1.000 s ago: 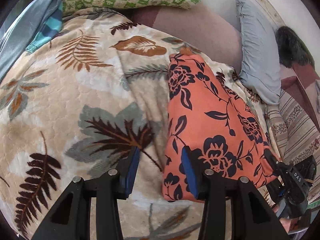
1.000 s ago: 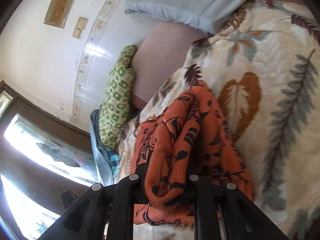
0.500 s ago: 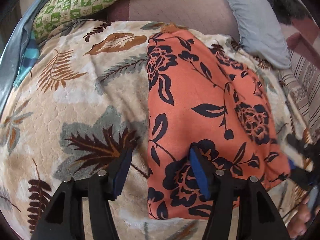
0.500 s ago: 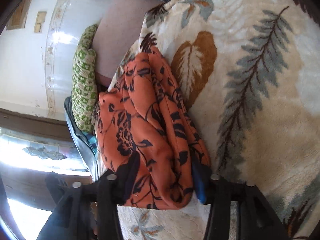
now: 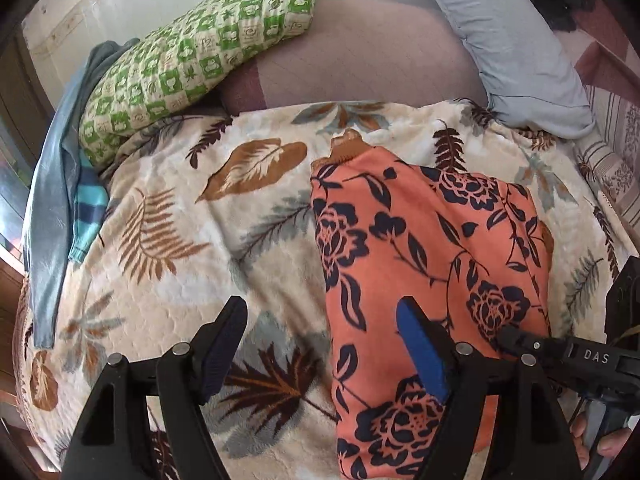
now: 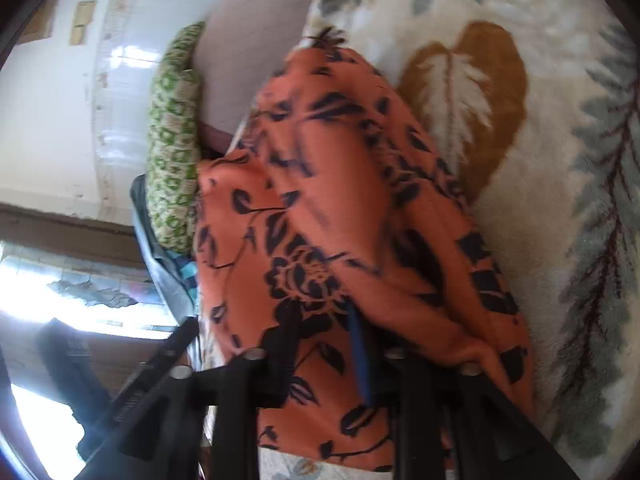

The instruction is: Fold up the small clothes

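An orange garment with dark navy flowers (image 5: 424,264) lies folded lengthwise on a cream leaf-print blanket (image 5: 200,240). My left gripper (image 5: 320,344) is open and empty; its right finger hovers over the garment's near left part, its left finger over the blanket. In the left wrist view the right gripper's black body (image 5: 576,356) reaches in at the garment's right edge. In the right wrist view my right gripper (image 6: 332,344) sits low against the garment (image 6: 340,200), with cloth lying between and over its fingers; the jaws stand slightly apart.
A green checked pillow (image 5: 200,52) and a grey-blue pillow (image 5: 516,48) lie at the head of the bed. Blue and striped clothes (image 5: 64,184) hang at the blanket's left edge. A striped cloth (image 5: 608,168) lies at the right. A bright window (image 6: 60,300) fills the right wrist view's left side.
The right gripper brought the garment's raised edge down onto the blanket and its jaws opened. The garment now lies flatter. The left gripper pulled back and stayed open.
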`<state>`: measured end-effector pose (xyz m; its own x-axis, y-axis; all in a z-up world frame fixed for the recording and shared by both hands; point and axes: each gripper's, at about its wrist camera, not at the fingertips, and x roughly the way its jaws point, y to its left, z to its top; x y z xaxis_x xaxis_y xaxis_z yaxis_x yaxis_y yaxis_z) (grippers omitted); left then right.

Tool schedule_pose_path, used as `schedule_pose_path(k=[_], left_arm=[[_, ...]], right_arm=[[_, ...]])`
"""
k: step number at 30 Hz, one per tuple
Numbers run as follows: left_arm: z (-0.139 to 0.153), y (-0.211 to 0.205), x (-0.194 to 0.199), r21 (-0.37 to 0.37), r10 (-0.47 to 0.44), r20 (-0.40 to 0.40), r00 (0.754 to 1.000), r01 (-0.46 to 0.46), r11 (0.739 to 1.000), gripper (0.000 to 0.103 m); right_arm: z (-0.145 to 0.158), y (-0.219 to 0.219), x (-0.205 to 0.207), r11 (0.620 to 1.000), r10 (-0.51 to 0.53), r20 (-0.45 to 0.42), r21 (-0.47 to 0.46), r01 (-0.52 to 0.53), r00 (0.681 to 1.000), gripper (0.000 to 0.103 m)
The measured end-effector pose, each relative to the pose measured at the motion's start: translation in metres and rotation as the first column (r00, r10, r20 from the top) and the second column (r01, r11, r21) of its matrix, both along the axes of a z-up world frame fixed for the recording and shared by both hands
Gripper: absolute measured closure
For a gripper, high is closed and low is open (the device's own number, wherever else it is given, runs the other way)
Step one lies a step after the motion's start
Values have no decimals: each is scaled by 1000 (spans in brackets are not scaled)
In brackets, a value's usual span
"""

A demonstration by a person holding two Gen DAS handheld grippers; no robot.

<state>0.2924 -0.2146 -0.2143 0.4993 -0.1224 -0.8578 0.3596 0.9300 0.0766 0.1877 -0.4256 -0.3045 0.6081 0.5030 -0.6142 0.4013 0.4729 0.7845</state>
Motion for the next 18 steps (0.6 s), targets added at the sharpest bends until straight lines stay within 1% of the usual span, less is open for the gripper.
schedule_pose_path(k=[1, 3, 5, 6, 7, 8, 9, 10, 11, 12, 14, 15, 17, 18], left_arm=[[0, -10, 5, 25, -18, 7, 1000, 18, 1000, 25], [-8, -31, 19, 82, -59, 15, 998, 58, 995, 25], [-23, -48, 36, 150, -72, 20, 997, 68, 986, 24], [-33, -55, 44, 197, -81, 37, 996, 72, 978, 24], [-46, -60, 50, 242, -97, 49, 994, 83, 967, 22], [-62, -61, 56, 269, -96, 44, 994, 81, 960, 14], [-75, -56, 62, 261, -58, 34, 998, 47, 964, 8], [-77, -47, 66, 207, 5, 35, 999, -12, 978, 1], [-78, -39, 73, 150, 52, -4, 999, -51, 987, 0], [-78, -33, 78, 108, 74, -53, 996, -68, 992, 0], [-75, -24, 86, 56, 77, -113, 991, -71, 996, 1], [-70, -23, 88, 46, 74, -122, 990, -69, 997, 2], [-51, -25, 84, 21, 68, -96, 993, -66, 998, 7], [-41, -29, 80, -12, 52, -73, 996, -53, 999, 7]], right_arm=[[0, -2, 0, 1000, -2, -1, 24, 2, 1000, 92], [-1, -4, 1, 999, 9, 3, 32, -9, 1000, 92], [-4, -5, 2, 999, 12, 12, 43, -13, 1000, 92], [-4, -5, 3, 999, 22, 16, 43, -22, 1000, 92], [-5, -7, 3, 999, 29, 20, 46, -30, 999, 92], [-7, -12, 1, 998, 33, 26, 55, -34, 999, 92], [-8, -13, 2, 997, 34, 31, 66, -36, 999, 92], [-10, -18, 0, 997, 37, 34, 73, -39, 999, 92], [-11, -21, 0, 996, 39, 33, 79, -42, 999, 92], [-11, -22, 0, 995, 36, 35, 87, -39, 999, 92], [-10, -25, -1, 994, 30, 39, 100, -34, 999, 92], [-9, -26, -1, 994, 26, 44, 104, -30, 999, 92], [-8, -28, -2, 993, 7, 57, 121, -14, 998, 92], [-6, -28, -2, 991, -6, 65, 131, -2, 998, 92]])
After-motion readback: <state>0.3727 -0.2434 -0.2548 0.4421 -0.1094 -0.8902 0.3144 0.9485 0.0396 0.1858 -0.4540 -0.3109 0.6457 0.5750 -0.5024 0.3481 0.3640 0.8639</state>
